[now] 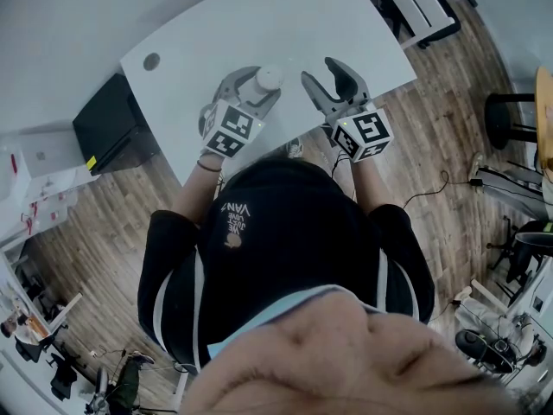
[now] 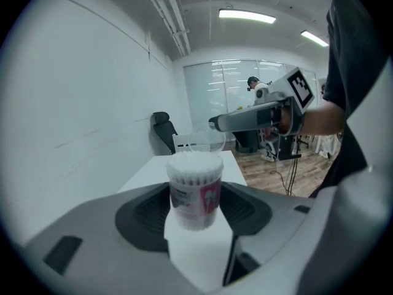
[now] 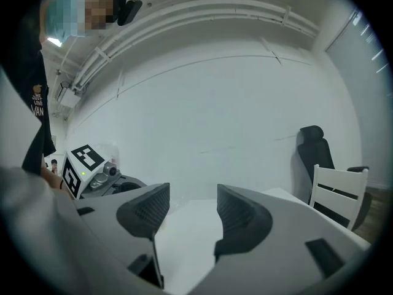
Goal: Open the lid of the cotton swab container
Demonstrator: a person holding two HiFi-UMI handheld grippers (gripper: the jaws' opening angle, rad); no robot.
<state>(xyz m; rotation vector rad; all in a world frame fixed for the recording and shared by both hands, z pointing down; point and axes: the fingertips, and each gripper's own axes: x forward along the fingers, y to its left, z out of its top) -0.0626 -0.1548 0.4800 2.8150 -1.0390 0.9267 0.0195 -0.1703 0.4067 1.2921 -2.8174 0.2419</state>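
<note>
Left gripper (image 1: 256, 85) clamped on the cotton swab container (image 2: 195, 195), one dark pad against each side of its body, jaws spread wide to take it. Container upright, toward the near edge of the desk (image 1: 259, 24), about midway along that edge and well apart from the cable hole (image 1: 151, 60) by the far left corner. Packed white swab tips (image 2: 195, 165) plain to see at its top, with a pink-and-white label (image 2: 207, 200) round its body.

Right gripper (image 3: 191, 200) just beside the container, on its right, with an open gap between its jaws. Nothing solid made out in that gap in the right gripper view. From the left gripper view, though, a faint clear lid-like shape (image 2: 207, 141) right at the right gripper's tip, just above and behind the container's top. Cannot tell whether pinched between the jaws or free. Cannot tell either whether anything clear covers the swab tips.

Past the right end of the desk, a white slatted chair (image 3: 339, 192) and a black office chair (image 3: 314, 149), both against the pale wall.
</note>
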